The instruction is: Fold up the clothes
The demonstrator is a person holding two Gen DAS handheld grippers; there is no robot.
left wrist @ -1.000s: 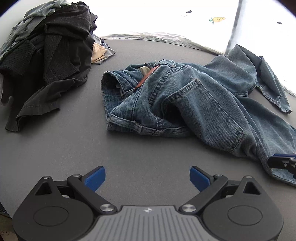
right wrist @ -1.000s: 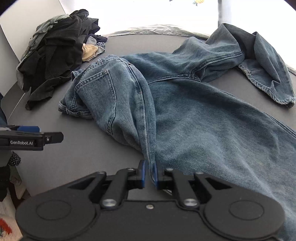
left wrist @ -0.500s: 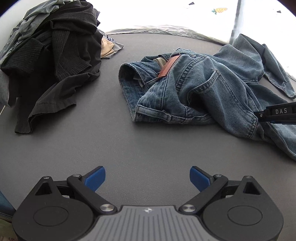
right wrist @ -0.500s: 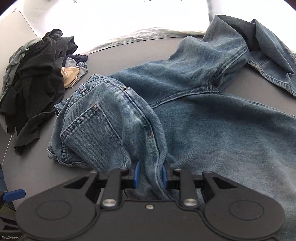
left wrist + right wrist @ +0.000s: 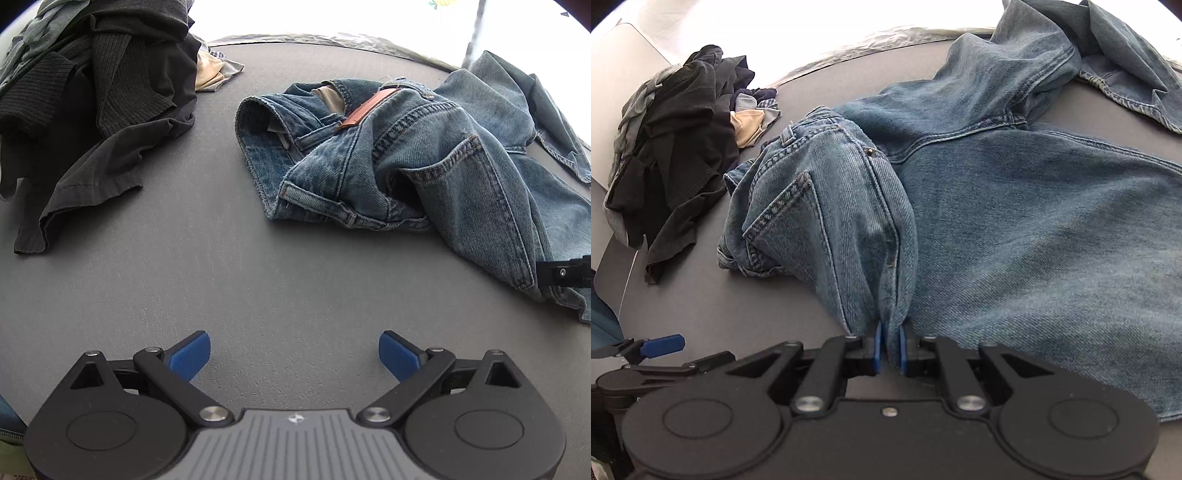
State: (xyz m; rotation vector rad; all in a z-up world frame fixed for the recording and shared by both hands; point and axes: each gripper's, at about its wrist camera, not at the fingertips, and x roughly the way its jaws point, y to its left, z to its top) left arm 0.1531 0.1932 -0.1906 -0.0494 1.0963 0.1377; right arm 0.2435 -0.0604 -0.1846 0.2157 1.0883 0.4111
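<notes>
Right wrist: my right gripper (image 5: 891,347) has a pinched fold of the jeans (image 5: 1015,221) between its pads, jaws easing open a touch but denim is pressed in there. The fold tents up from the waist end; the rest sprawls across the grey table (image 5: 701,314), legs running to the far right. Left gripper (image 5: 294,354) gapes wide over bare table, nothing in it, jeans well ahead and right. Dark clothes pile (image 5: 92,92) sits far left, apart from the jeans.
</notes>
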